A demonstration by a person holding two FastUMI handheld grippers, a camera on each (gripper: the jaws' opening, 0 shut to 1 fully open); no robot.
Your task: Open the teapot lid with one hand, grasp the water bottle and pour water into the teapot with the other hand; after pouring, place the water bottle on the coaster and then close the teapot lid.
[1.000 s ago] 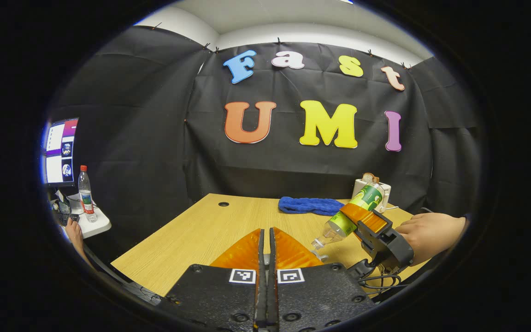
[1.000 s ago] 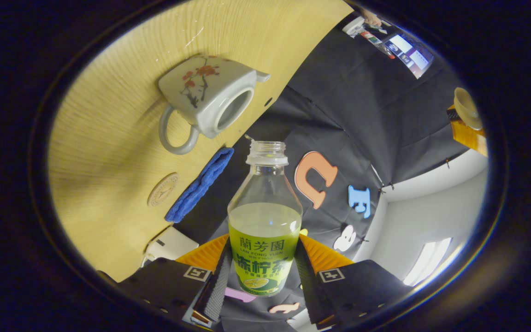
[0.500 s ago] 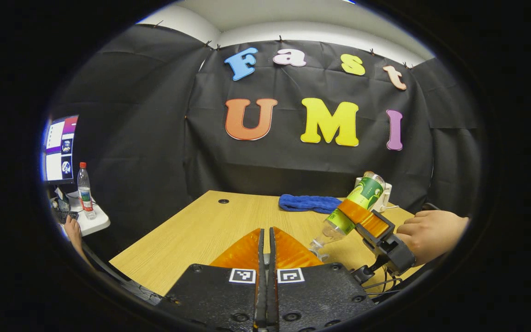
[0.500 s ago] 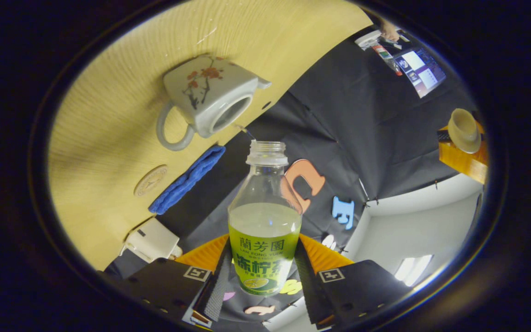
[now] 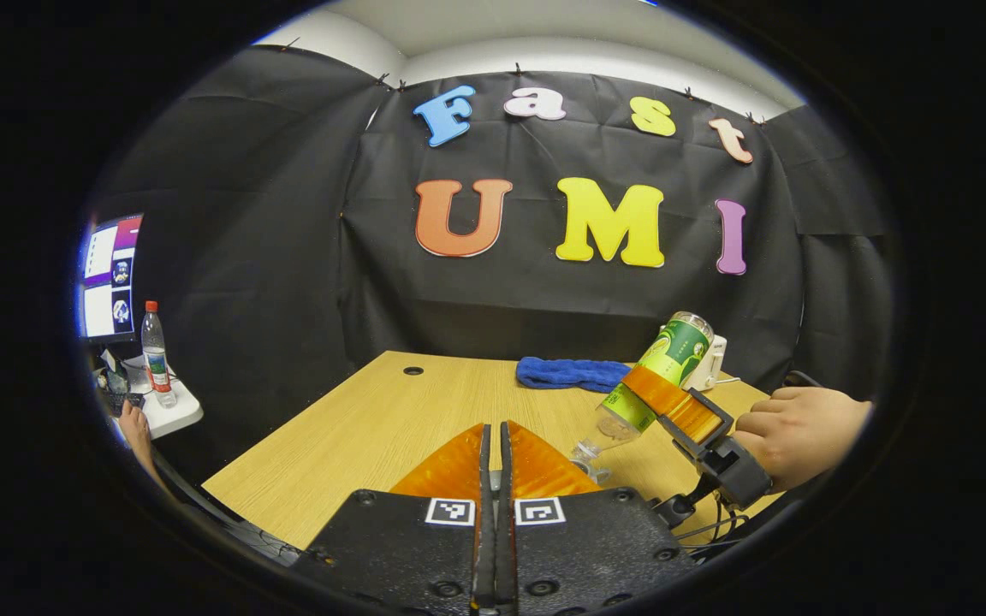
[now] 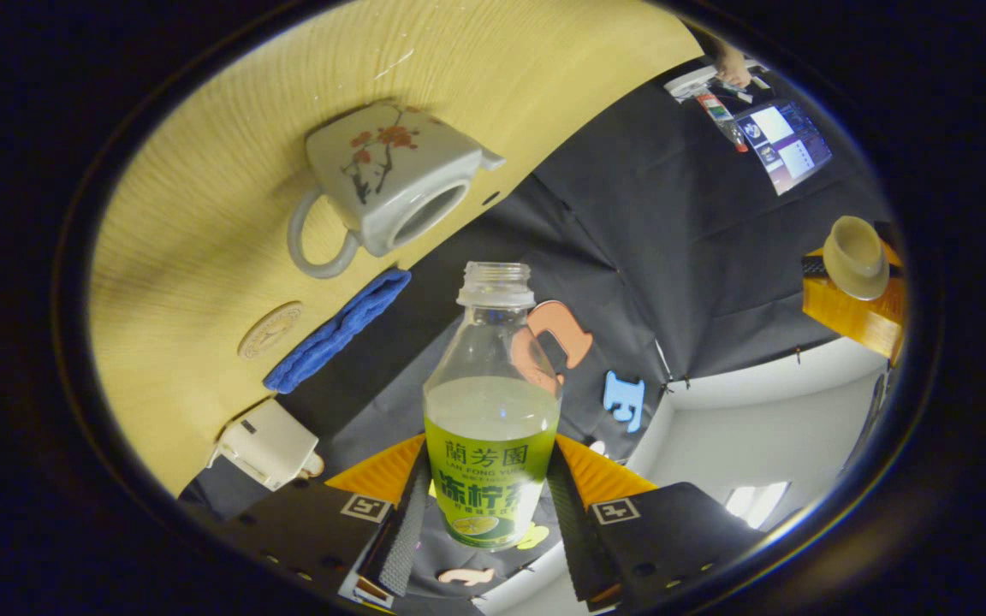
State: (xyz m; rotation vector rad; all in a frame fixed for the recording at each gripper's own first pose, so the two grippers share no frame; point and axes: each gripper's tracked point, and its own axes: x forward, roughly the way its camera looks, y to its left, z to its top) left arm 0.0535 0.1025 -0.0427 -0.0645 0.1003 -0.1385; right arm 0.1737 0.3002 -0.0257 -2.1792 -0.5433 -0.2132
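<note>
Your right gripper (image 6: 489, 513) is clamped on the water bottle (image 6: 491, 411), both fingers pressing the labelled body, cap off, pale liquid filling roughly the lower half. In the left gripper view that same bottle (image 5: 649, 383) is tipped neck-down toward the table (image 5: 356, 428), with your hand (image 5: 792, 432) behind the gripper.

Your left gripper (image 5: 497, 479) has its fingers pressed together; in the right gripper view it's off to the right holding the teapot lid (image 6: 854, 257).

The teapot (image 6: 390, 192) sits on the table with its mouth uncovered; you can't see what's inside. Past it are the round coaster (image 6: 270, 329), bare, then the blue cloth (image 6: 335, 329) and a white box (image 6: 269, 443) at the far edge.

Compared with a second ago, the bottle mouth has pulled away from the teapot opening, and the thin trickle seen half a second back is gone. The bottle's tilt looks a bit steeper in the left gripper view.

The right gripper view gives you the teapot and coaster; the left gripper view gives you the small side table (image 5: 169, 415) at far left with another bottle (image 5: 155, 351) and a monitor (image 5: 108, 278).
</note>
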